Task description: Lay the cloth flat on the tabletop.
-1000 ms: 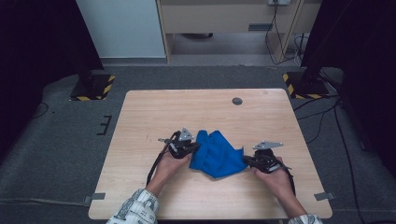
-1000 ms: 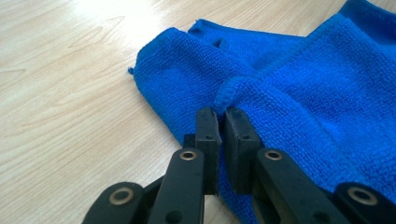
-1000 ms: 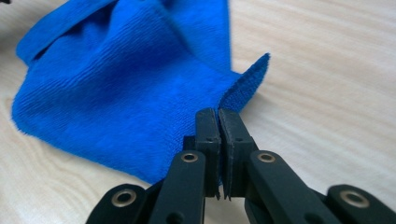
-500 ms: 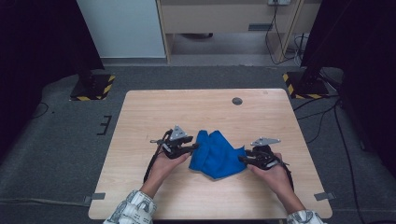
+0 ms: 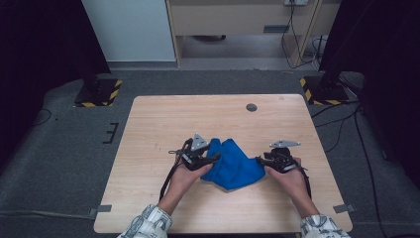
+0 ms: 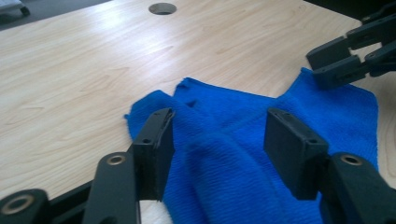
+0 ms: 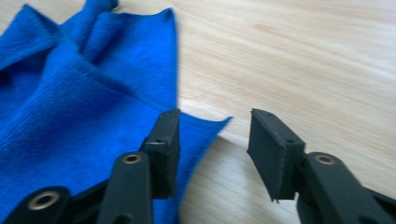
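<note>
Table [image 5: 163, 124]: light wood-grain top, rectangular, standing on grey carpet. A small round dark grommet hole [image 5: 251, 107] sits near its far edge, right of centre; the same hole appears at the top of the left gripper view [image 6: 162, 8].

Blue cloth [image 5: 233, 164]: rumpled microfibre piece lying on the table's near half, between the two grippers, with raised folds along its far side. In the left gripper view it spreads under and ahead of the jaws [image 6: 243, 140]; in the right gripper view it covers the left part of the picture, one corner pointing toward the bare wood [image 7: 70, 107].

Left gripper [image 5: 210, 158]: held in the person's left hand [image 5: 187, 173] at the cloth's left edge. Jaws stand wide apart, with cloth lying between and below them [image 6: 217, 140]; nothing is clamped.

Right gripper [image 5: 260, 161]: held in the person's right hand [image 5: 289, 176] at the cloth's right edge. Jaws stand wide apart [image 7: 212, 140]; one jaw is over the cloth's corner, the other over bare wood. It also appears at the upper right of the left gripper view, at the cloth's far edge.

Sleeves [image 5: 148, 225]: patterned cuffs at the bottom edge of the high view.
</note>
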Action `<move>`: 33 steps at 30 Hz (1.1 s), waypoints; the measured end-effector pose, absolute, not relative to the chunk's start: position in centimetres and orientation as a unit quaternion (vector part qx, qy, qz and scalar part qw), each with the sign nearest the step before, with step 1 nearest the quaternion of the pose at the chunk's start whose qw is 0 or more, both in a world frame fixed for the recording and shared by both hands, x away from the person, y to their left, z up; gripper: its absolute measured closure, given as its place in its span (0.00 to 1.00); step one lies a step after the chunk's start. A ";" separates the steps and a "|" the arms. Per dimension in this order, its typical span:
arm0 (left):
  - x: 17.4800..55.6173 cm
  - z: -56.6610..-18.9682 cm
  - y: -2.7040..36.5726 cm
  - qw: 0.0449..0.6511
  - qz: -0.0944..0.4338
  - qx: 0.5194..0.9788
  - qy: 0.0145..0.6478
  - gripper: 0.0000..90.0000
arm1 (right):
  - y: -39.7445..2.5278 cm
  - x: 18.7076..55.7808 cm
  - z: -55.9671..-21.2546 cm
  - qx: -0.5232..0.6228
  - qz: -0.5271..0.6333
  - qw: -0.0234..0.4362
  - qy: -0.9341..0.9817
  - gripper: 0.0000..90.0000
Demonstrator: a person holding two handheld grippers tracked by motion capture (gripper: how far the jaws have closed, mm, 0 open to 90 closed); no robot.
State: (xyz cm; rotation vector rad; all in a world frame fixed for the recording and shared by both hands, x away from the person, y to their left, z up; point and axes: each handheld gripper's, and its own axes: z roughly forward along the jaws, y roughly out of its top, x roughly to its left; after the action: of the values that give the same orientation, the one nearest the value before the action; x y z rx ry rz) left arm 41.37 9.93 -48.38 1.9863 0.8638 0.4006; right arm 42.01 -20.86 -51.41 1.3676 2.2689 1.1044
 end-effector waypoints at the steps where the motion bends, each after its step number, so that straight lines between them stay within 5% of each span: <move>1: 41.3 -48.5 9.7 0.450 0.161 0.807 0.347 0.46 | -20.7 42.0 -51.5 0.471 0.383 0.128 0.784 0.61; 6: 41.2 -49.2 8.9 0.436 0.165 0.817 0.340 0.46 | -20.0 41.9 -51.5 0.453 0.383 0.121 0.796 0.98; 19: 42.4 -51.9 7.7 0.389 0.161 0.832 0.361 0.41 | -19.2 41.3 -50.7 0.440 0.394 0.114 0.799 0.99; 26: 42.6 -52.2 8.4 0.389 0.156 0.831 0.366 0.69 | -19.5 41.2 -50.4 0.442 0.397 0.119 0.796 0.99; 33: 42.9 -51.8 10.1 0.395 0.177 0.814 0.389 0.65 | -20.4 41.1 -50.2 0.446 0.393 0.127 0.794 1.00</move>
State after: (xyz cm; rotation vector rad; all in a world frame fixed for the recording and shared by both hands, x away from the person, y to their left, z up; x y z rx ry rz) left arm 42.89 10.10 -51.82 2.0628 0.9853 0.4483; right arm 41.08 -20.40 -50.23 1.2970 2.3126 1.1433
